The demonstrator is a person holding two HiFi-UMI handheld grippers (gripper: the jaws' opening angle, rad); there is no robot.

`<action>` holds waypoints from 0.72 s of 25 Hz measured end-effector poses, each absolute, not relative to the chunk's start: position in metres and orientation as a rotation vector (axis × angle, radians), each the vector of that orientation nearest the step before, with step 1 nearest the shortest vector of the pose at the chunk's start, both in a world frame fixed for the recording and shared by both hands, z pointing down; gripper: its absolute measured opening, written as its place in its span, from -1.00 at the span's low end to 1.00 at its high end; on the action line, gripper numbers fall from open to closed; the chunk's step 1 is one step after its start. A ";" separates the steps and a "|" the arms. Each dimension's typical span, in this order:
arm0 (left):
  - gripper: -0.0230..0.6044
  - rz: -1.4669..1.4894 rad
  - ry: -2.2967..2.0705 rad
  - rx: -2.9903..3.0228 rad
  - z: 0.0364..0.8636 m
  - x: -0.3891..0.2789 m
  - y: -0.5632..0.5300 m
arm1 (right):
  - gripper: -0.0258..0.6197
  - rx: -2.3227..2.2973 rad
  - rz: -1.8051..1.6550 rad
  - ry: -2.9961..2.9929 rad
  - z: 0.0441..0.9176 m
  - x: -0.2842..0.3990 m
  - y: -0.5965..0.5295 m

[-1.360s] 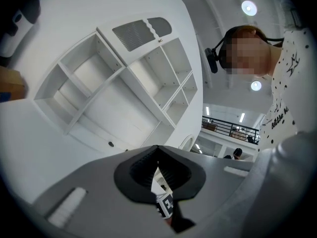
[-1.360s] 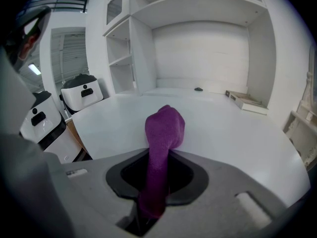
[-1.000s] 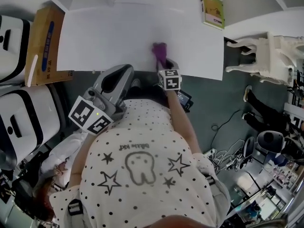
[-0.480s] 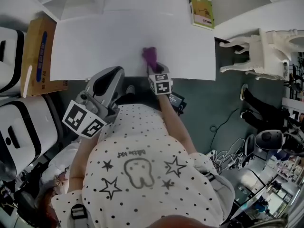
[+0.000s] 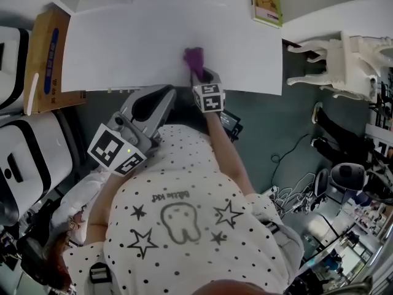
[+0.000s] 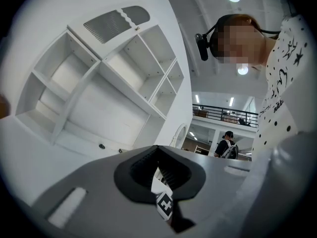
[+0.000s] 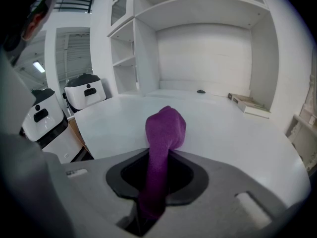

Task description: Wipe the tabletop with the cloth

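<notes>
The right hand-held gripper [image 7: 159,180] is clamped on the purple cloth [image 7: 166,125]. The cloth runs up through the jaws and ends in a bunched knob. From the head view, that knob sits on the white table [image 5: 123,42] at its near edge, a little right of the middle.

Only the tip of the wad seems to meet the surface, so the wipe would go better with the gripper tipped lower and pressed down, so the fabric spreads flat. The hard jaws should stay off the tabletop. Overlapping strokes from the near edge out toward the far edge, then across to both sides, would cover the bare surface. The strokes need to stop short of the green book [image 5: 266,3] at the far right corner.

The right forearm [image 5: 230,152] reaches straight forward from the body, and its gripper crosses the near edge.

The left hand-held gripper [image 5: 161,96] is held back off the table, short of the near edge and left of the right one, close to the body. Its jaws look drawn together to a thin slit with nothing between them, though that view makes it hard to be sure.
</notes>
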State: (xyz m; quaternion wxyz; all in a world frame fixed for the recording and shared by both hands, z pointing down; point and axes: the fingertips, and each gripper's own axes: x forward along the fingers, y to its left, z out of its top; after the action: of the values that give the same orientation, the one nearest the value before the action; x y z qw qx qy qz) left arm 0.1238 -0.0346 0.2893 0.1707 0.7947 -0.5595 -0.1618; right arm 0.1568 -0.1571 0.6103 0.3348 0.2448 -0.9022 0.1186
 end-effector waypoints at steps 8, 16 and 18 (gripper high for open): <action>-0.94 -0.487 -1.635 2.219 0.289 0.114 -0.029 | -0.69 0.614 0.270 -2.356 0.609 0.158 -0.157; -0.94 -0.482 -1.624 2.229 0.290 0.115 -0.027 | -0.69 0.635 0.276 -2.344 0.609 0.164 -0.160; -0.94 -0.483 -1.623 2.230 0.290 0.114 -0.028 | -0.69 0.638 0.277 -2.346 0.608 0.164 -0.161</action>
State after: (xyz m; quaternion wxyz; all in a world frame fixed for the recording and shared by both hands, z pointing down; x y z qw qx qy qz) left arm 0.1143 -0.0281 0.2900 0.1698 0.7848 -0.5713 -0.1699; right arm 0.1643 -0.1607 0.6083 0.3406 0.2451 -0.9014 0.1065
